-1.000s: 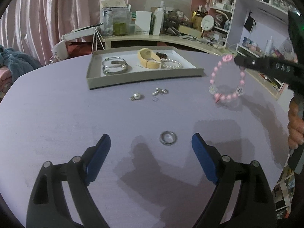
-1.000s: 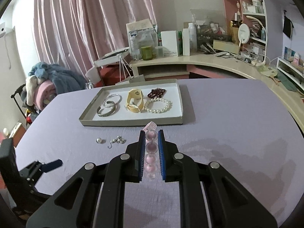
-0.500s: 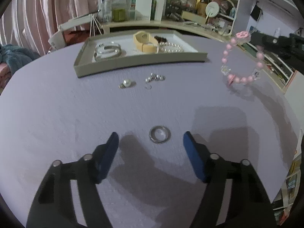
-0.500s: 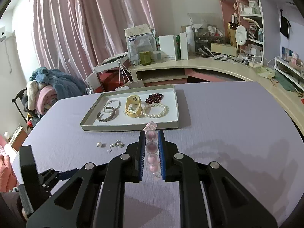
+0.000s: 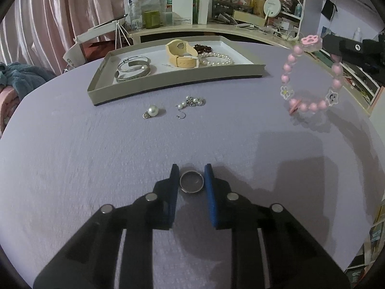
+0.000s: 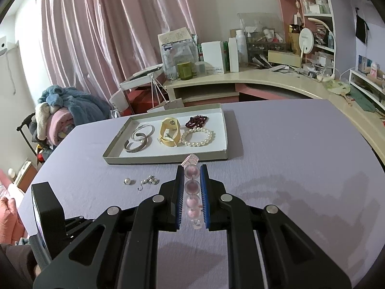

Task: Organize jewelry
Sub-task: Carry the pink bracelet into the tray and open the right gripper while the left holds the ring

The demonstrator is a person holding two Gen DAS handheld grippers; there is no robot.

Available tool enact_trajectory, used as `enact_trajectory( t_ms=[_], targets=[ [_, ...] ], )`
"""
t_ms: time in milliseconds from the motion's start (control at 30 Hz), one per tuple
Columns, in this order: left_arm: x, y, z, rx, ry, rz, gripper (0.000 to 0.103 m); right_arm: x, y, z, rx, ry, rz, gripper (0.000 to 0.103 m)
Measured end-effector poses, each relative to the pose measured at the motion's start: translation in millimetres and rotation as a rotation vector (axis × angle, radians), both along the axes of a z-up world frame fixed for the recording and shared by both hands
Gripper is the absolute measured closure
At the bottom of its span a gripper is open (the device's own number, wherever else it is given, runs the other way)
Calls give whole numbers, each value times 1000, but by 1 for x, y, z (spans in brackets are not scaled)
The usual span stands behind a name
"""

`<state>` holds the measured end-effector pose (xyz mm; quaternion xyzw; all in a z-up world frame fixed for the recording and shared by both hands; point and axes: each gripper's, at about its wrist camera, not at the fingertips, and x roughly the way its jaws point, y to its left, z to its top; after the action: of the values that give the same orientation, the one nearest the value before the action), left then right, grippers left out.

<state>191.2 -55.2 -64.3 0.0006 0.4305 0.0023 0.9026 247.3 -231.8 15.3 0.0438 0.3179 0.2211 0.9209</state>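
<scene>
My left gripper (image 5: 191, 172) is shut on a silver ring (image 5: 191, 182) that lies on the purple table. My right gripper (image 6: 191, 172) is shut on a pink bead bracelet (image 6: 191, 187) and holds it above the table; the bracelet hangs in the air at the right of the left wrist view (image 5: 310, 77). A grey tray (image 5: 168, 84) at the back holds silver bangles (image 5: 132, 68), a yellow watch (image 5: 181, 54), a dark red bracelet (image 5: 203, 47) and a pearl bracelet (image 5: 217, 59). A pearl earring (image 5: 152, 111) and a small silver charm piece (image 5: 191, 102) lie in front of the tray.
A curved beige desk (image 6: 264, 82) with bottles, boxes and a round mirror stands behind the table. A pile of blankets (image 6: 60, 113) sits at the left, by pink curtains. Shelves (image 6: 322, 12) stand at the far right.
My left gripper has moved forward over the silver ring and closed on it. My right gripper still holds the pink bracelet and has shifted a little nearer the tray.
</scene>
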Motion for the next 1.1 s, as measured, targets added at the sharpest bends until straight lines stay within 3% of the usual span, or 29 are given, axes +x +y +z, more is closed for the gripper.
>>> enact_trajectory(
  t_ms=[400, 800, 1100],
  targets=[
    [-9, 24, 4, -27, -18, 1, 82, 1, 1, 2, 7, -3, 0, 89],
    [-14, 97, 60, -32, -145, 128, 82, 2, 8, 7, 12, -14, 13, 89],
    [-16, 106, 68, -44, -162, 147, 82, 0, 14, 8, -1, -14, 26, 89]
  ],
)
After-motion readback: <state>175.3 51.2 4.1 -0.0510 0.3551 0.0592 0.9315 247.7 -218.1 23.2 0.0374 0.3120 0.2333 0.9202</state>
